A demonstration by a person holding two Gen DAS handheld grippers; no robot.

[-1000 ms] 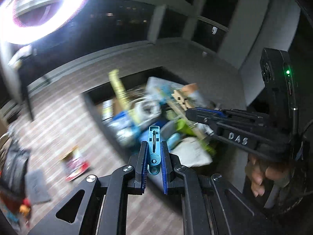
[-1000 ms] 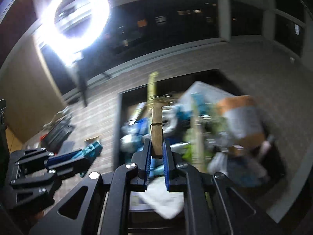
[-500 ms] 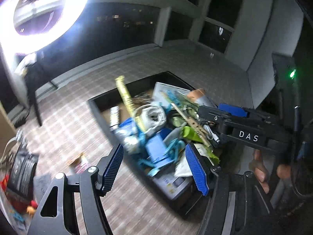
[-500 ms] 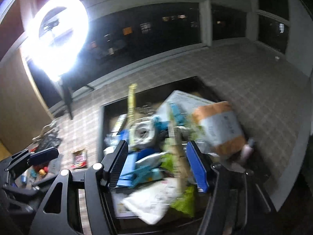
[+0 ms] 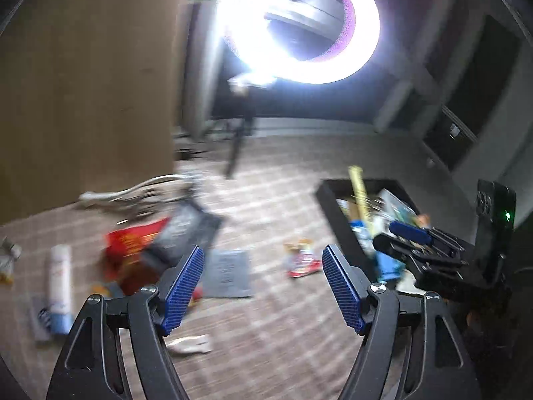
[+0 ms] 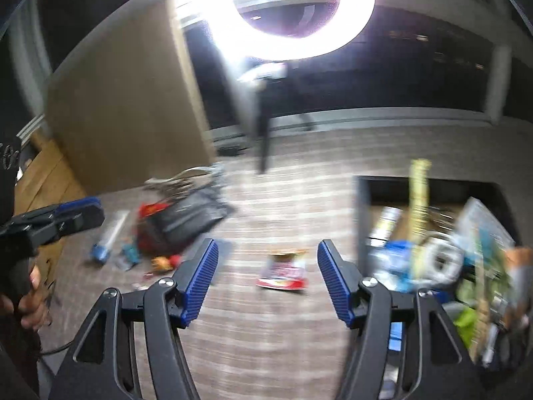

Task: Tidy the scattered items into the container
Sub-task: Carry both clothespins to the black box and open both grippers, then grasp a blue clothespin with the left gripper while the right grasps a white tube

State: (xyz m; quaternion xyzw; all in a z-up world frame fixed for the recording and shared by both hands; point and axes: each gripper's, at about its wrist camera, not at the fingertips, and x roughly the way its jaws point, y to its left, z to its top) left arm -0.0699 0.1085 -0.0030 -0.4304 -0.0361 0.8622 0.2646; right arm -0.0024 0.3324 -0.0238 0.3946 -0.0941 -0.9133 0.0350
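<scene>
Two grippers are ours: the left gripper (image 5: 261,283) is opening wider with nothing between its pads, and the right gripper (image 6: 268,280) stands apart and empty. One black container (image 6: 363,213) sits on the floor (image 6: 283,200), heaped full. One snack packet (image 6: 283,271) lies beside it; the blurry pile (image 5: 156,243) is hard to count.

Left gripper (image 5: 263,286), jaws opening and empty, hangs over patterned carpet (image 5: 283,340); a red snack packet (image 5: 299,261) lies just left of the crammed black container (image 5: 336,213).
</scene>
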